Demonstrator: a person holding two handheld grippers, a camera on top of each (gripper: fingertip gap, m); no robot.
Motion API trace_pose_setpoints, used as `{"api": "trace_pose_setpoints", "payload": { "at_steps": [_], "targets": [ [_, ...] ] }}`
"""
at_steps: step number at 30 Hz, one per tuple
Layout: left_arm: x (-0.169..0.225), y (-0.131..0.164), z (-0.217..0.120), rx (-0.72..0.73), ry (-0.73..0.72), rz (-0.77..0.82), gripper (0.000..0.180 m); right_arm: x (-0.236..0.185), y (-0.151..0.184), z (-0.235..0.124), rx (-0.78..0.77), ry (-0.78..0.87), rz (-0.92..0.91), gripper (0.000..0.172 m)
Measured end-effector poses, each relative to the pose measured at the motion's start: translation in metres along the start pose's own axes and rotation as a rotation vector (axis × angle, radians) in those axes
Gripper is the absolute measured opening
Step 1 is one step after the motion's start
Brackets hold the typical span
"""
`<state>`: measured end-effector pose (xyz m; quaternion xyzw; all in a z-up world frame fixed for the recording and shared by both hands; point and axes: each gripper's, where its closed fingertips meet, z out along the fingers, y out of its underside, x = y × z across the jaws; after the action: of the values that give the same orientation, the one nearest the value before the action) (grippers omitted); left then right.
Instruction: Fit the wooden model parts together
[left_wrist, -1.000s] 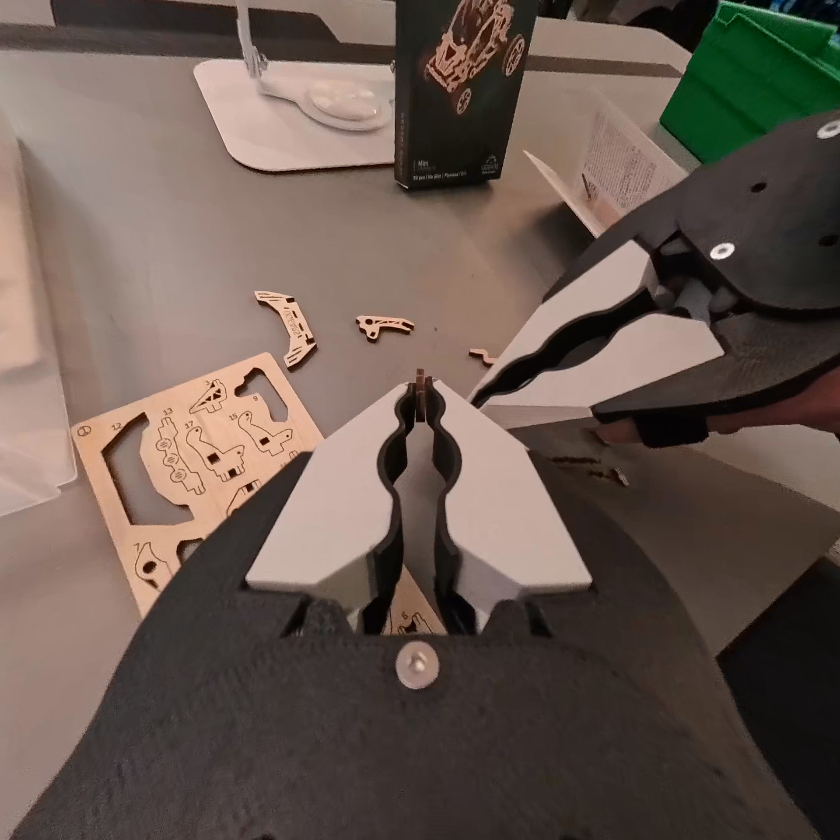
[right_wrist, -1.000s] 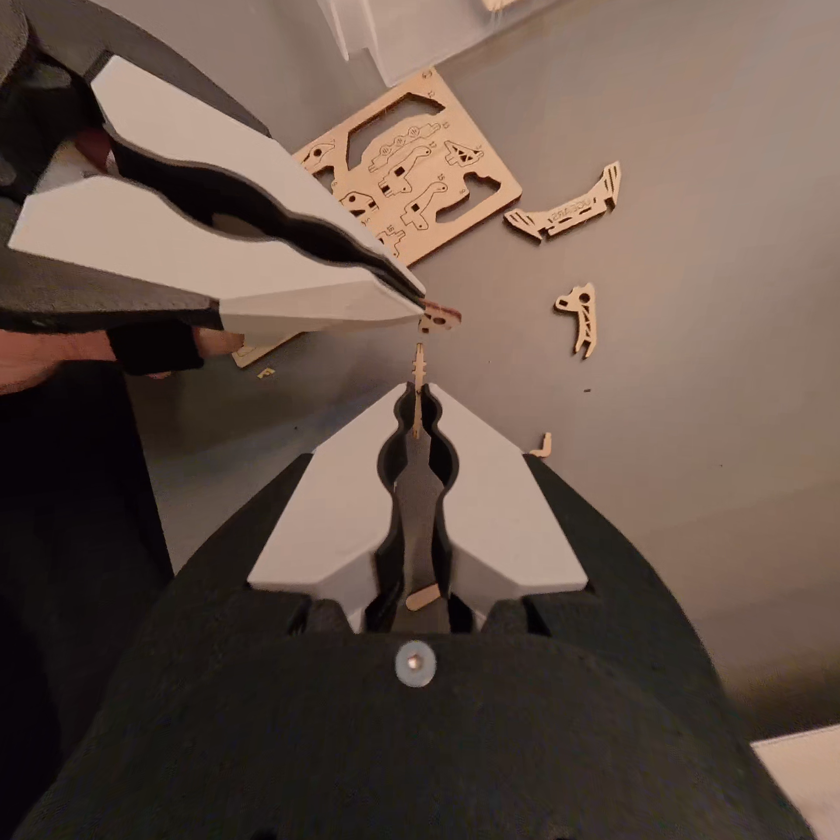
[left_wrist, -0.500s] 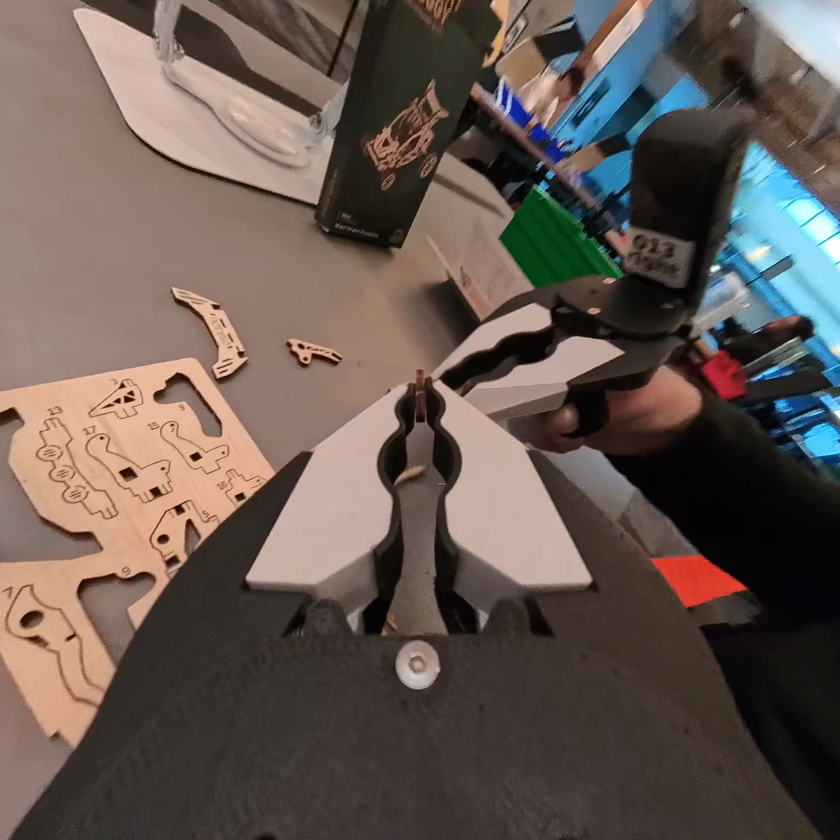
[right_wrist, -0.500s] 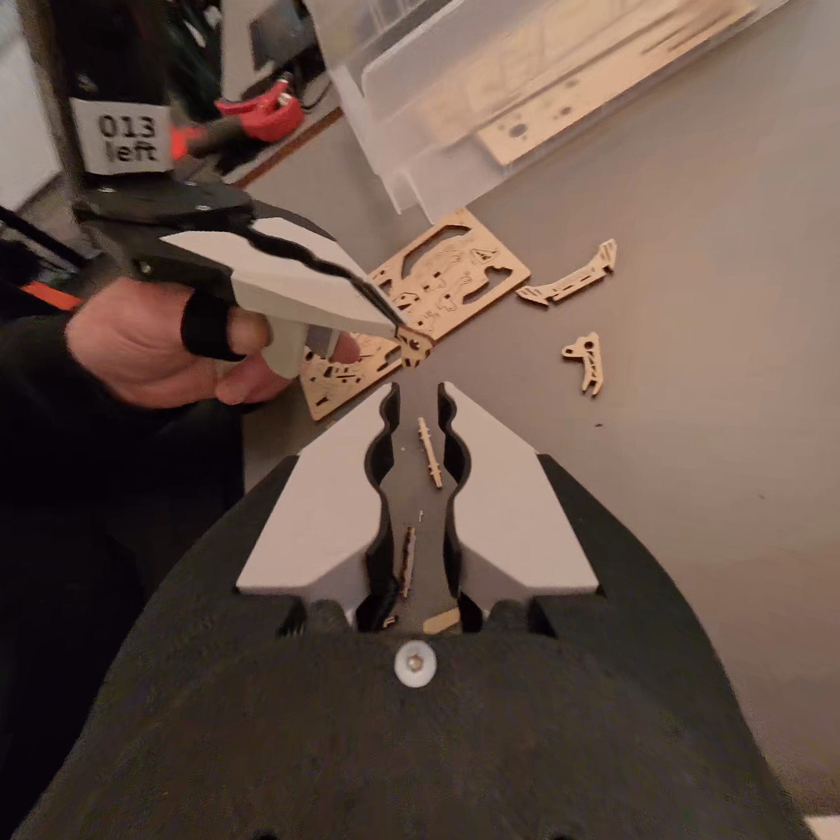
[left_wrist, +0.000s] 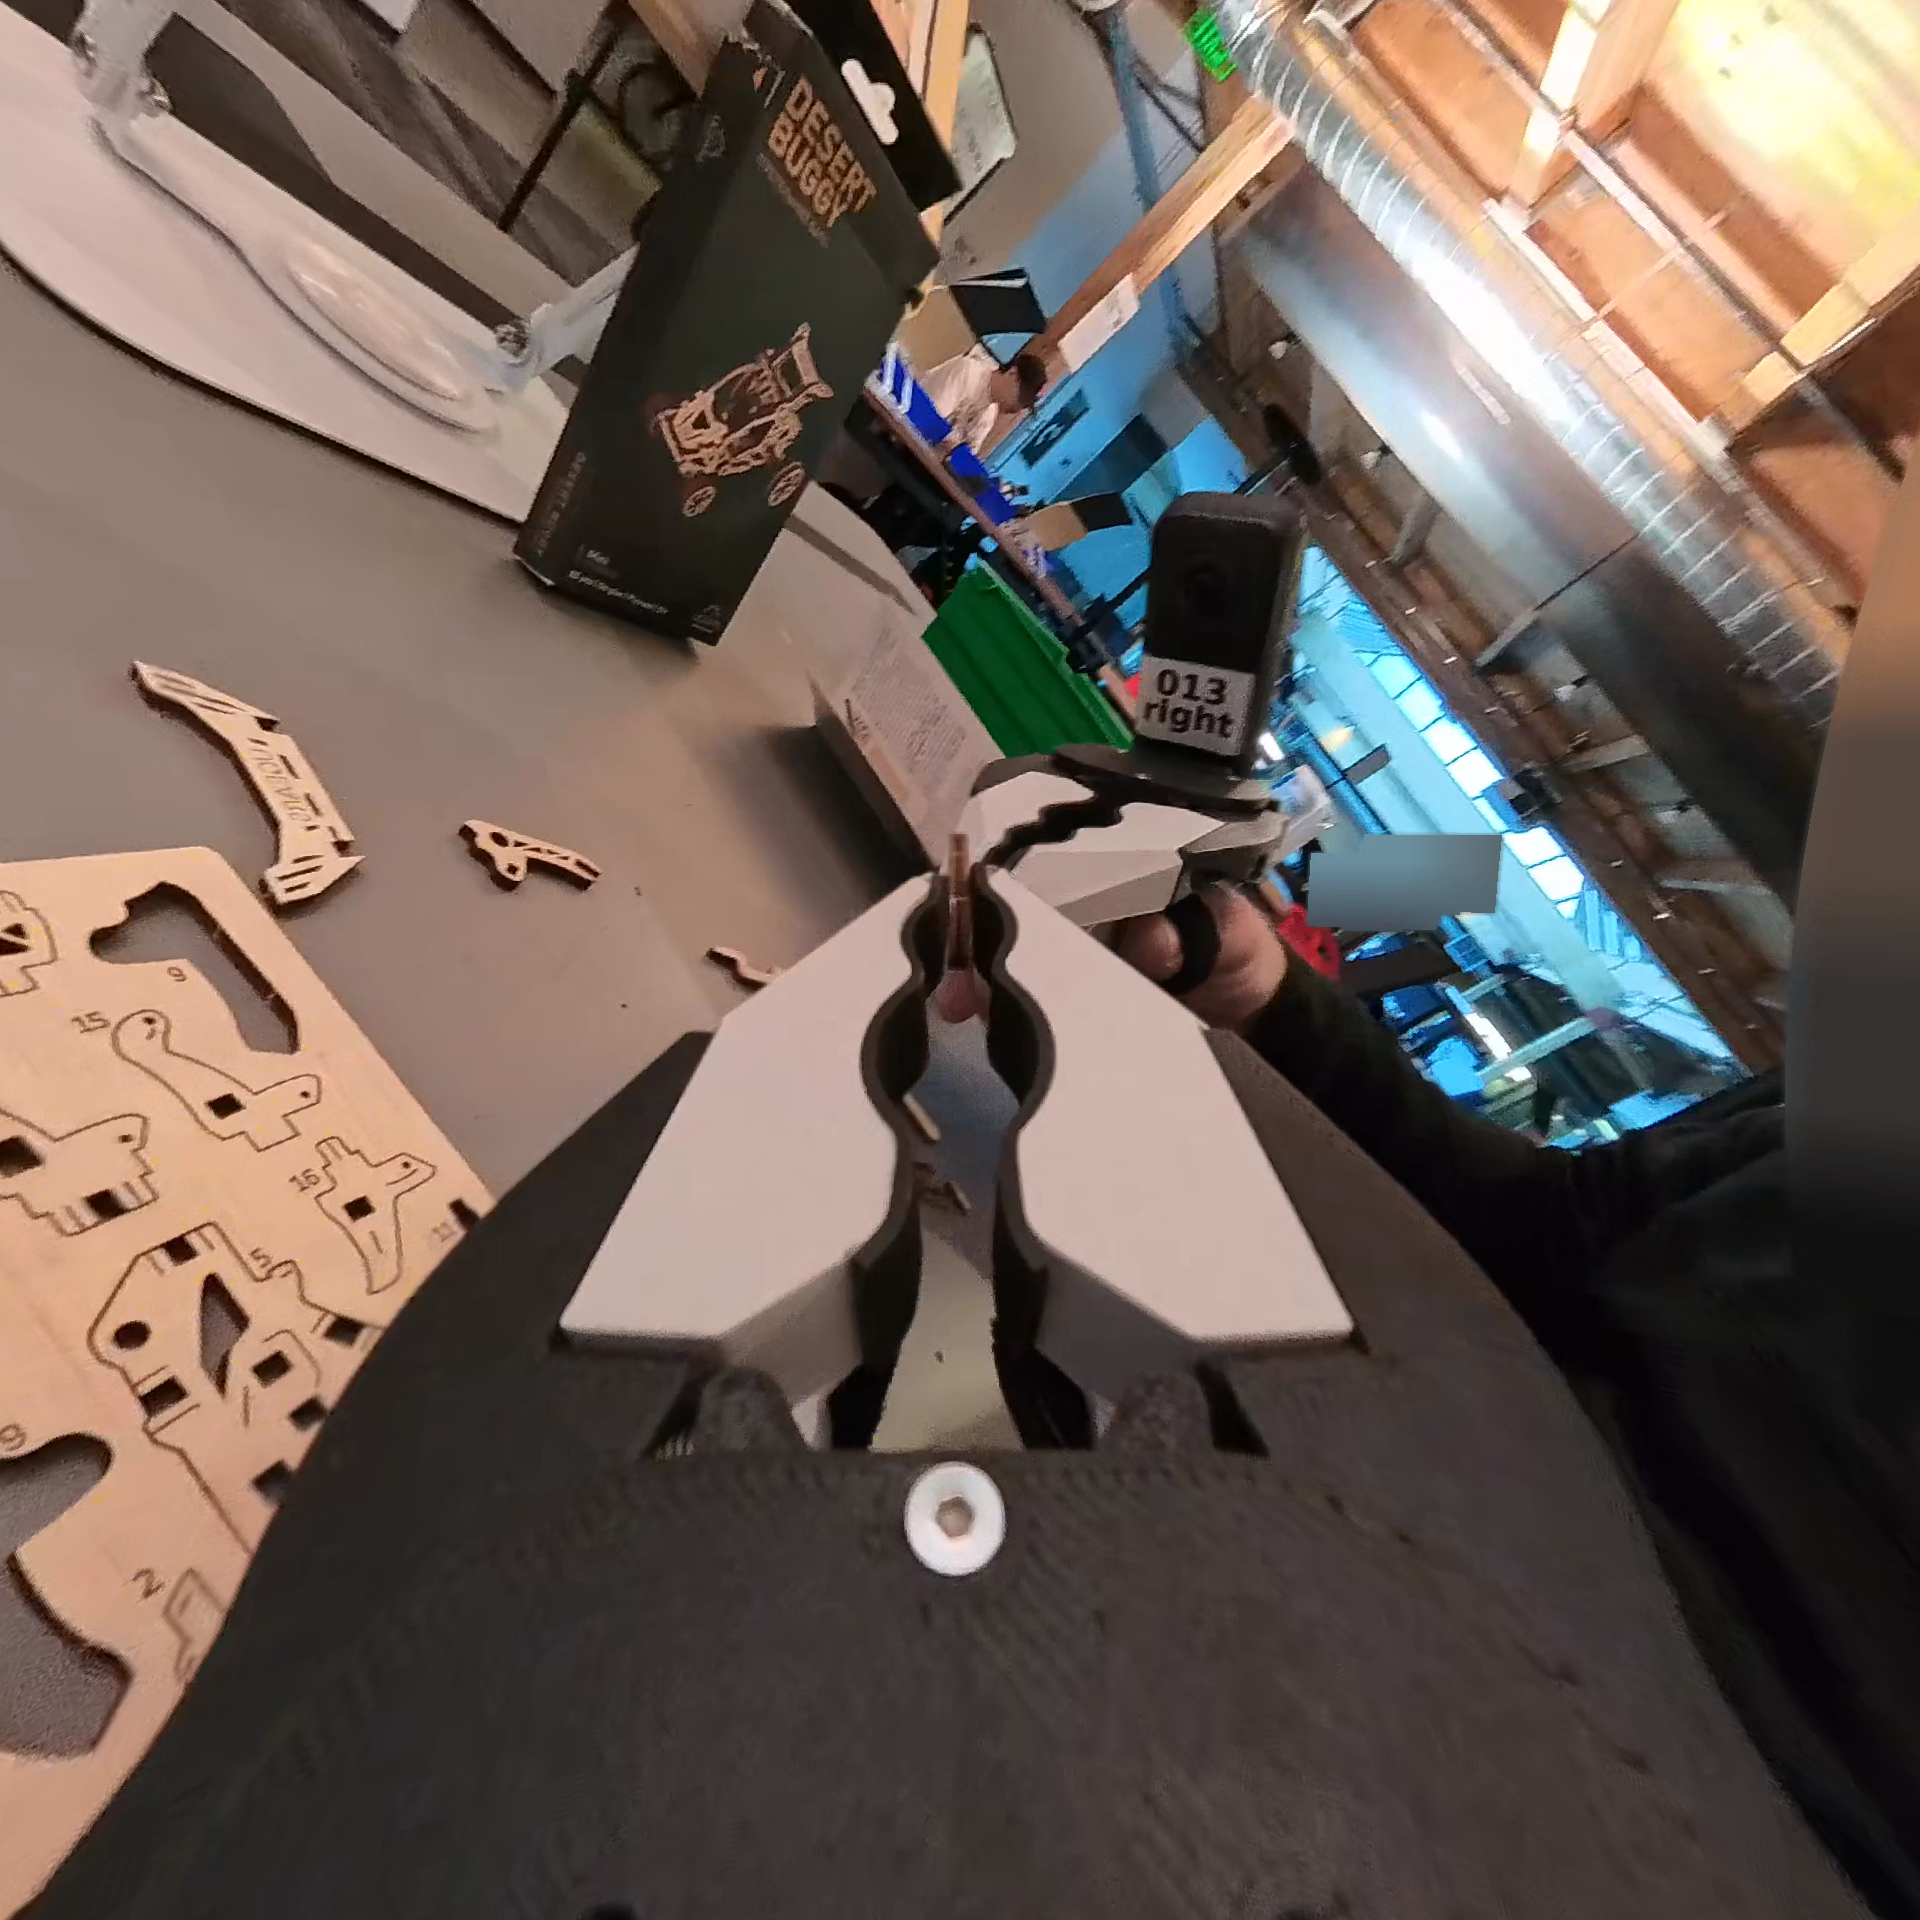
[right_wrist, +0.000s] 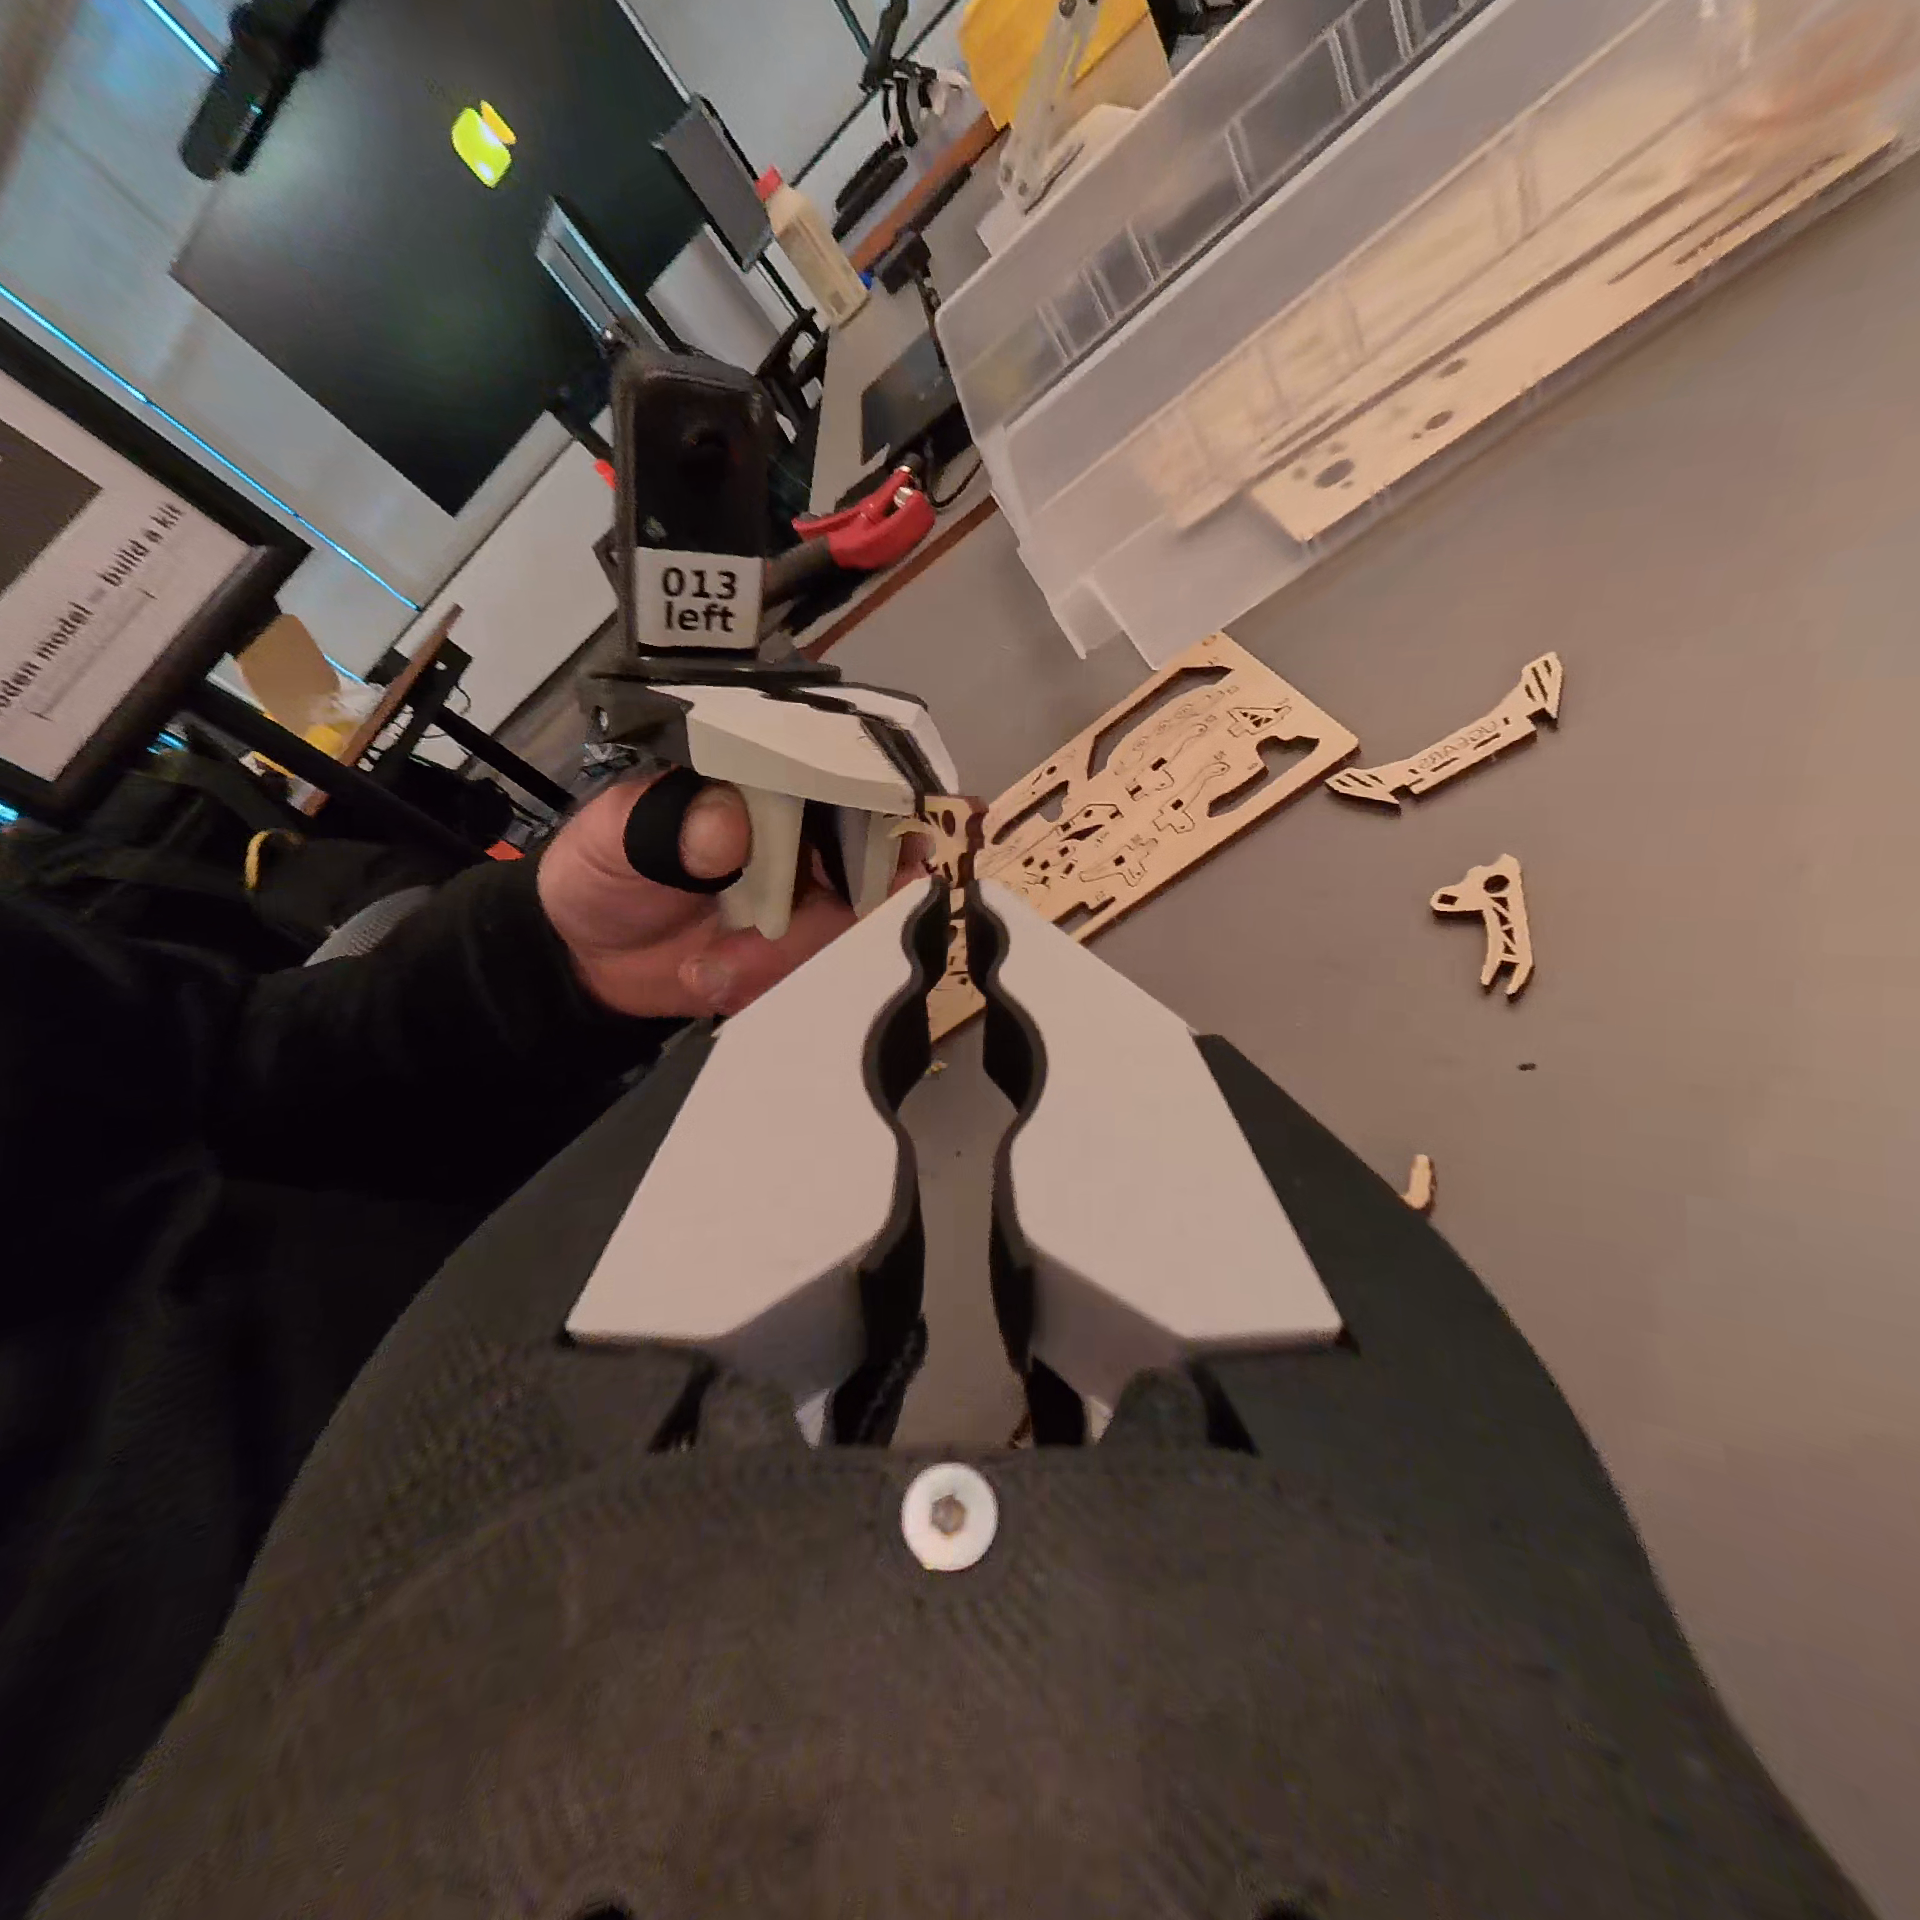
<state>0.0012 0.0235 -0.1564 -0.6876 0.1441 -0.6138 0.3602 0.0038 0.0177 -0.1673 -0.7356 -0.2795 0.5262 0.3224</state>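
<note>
We held the left gripper (left_wrist: 958, 883) clamped on a small flat wooden part (left_wrist: 957, 914), both pads pressing its faces. In the left wrist view the part stood edge-on between the fingertips, its long axis running forward along the fingers, with a short end projecting past the tips. In the right wrist view the same part (right_wrist: 948, 831) showed its broad, cut-out face, raised above the grey table (right_wrist: 1558, 1039).

The right gripper (right_wrist: 958, 888) had its fingers together at the tips. We saw nothing gripped between them. The tips sat just below the held part, touching or nearly touching its lower edge; we could not tell which.

The coming move turned on this relation: the part lay directly ahead of and above the right fingertips, with its flat face toward that gripper. We judged the right gripper the nearer one to act.

Loose wooden pieces (right_wrist: 1486, 920) and the punched sheet (right_wrist: 1174, 769) lay well apart on the table.
</note>
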Motion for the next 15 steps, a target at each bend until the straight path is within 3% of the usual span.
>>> {"api": "trace_pose_setpoints", "payload": {
  "at_steps": [6,10,15],
  "targets": [
    [0.015,-0.002,-0.006,0.011,0.113,-0.027,0.002,-0.014,-0.004,-0.002,-0.008,-0.037,-0.034,0.0],
    [0.019,0.001,-0.007,-0.022,0.114,0.023,0.002,-0.018,-0.001,-0.004,-0.065,-0.02,-0.086,0.0],
    [0.024,-0.004,-0.007,0.011,0.122,0.026,0.001,-0.021,-0.01,-0.007,-0.027,-0.023,-0.076,0.0]
  ]
}}
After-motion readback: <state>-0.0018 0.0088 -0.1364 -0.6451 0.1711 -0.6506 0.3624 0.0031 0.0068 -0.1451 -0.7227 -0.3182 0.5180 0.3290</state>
